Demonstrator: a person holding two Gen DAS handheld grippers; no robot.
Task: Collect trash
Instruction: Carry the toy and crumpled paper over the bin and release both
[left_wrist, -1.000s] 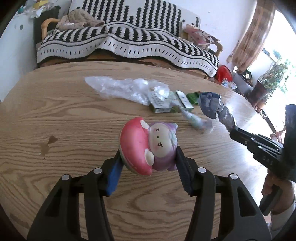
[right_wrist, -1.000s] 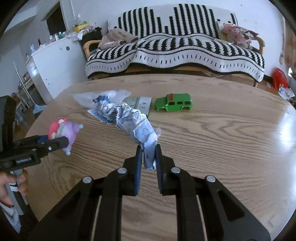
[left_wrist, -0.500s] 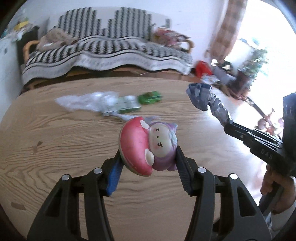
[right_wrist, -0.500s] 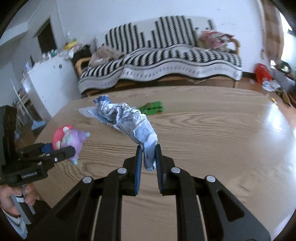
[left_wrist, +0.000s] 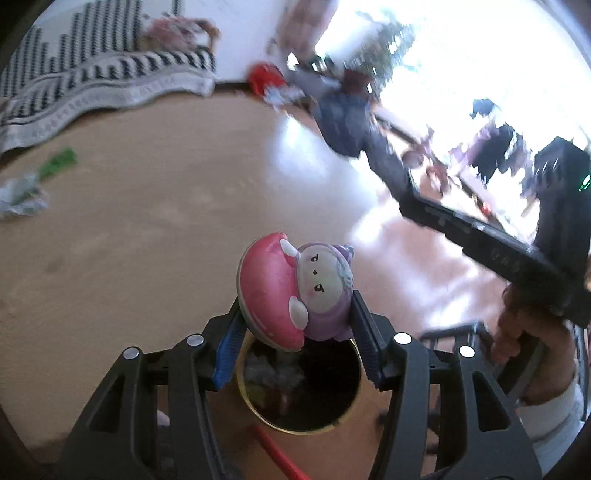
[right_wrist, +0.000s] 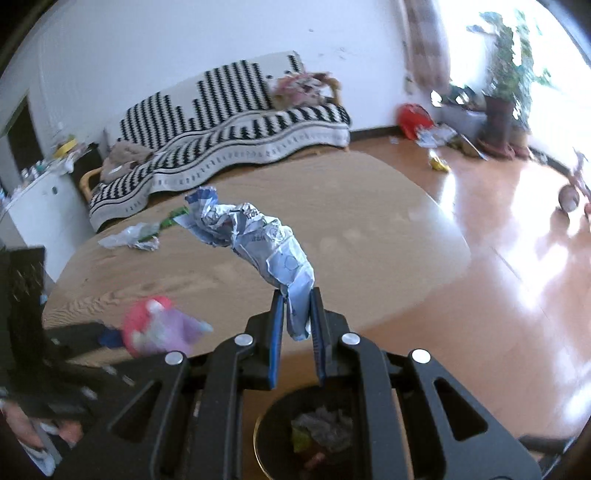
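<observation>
My left gripper (left_wrist: 295, 314) is shut on a pink and purple mushroom toy (left_wrist: 291, 291) and holds it in the air above a round black bin (left_wrist: 299, 387) that has trash in it. My right gripper (right_wrist: 295, 314) is shut on a crumpled blue and white wrapper (right_wrist: 258, 240), held beyond the table edge above the same bin (right_wrist: 317, 435). The wrapper (left_wrist: 343, 122) and right gripper also show blurred at the right of the left wrist view. The toy (right_wrist: 159, 328) shows blurred at the lower left of the right wrist view.
On the wooden table (right_wrist: 351, 221) lie a clear plastic bag (right_wrist: 129, 236) and a green toy car (left_wrist: 59, 162). A striped sofa (right_wrist: 229, 136) stands behind it. A red stick (left_wrist: 277, 454) lies by the bin. Loose clutter and a plant (right_wrist: 498, 92) stand on the floor at the right.
Both grippers have swung right, off the table edge and over the bin, still holding the toy and the wrapper. The table items have slid to the left of both views.
</observation>
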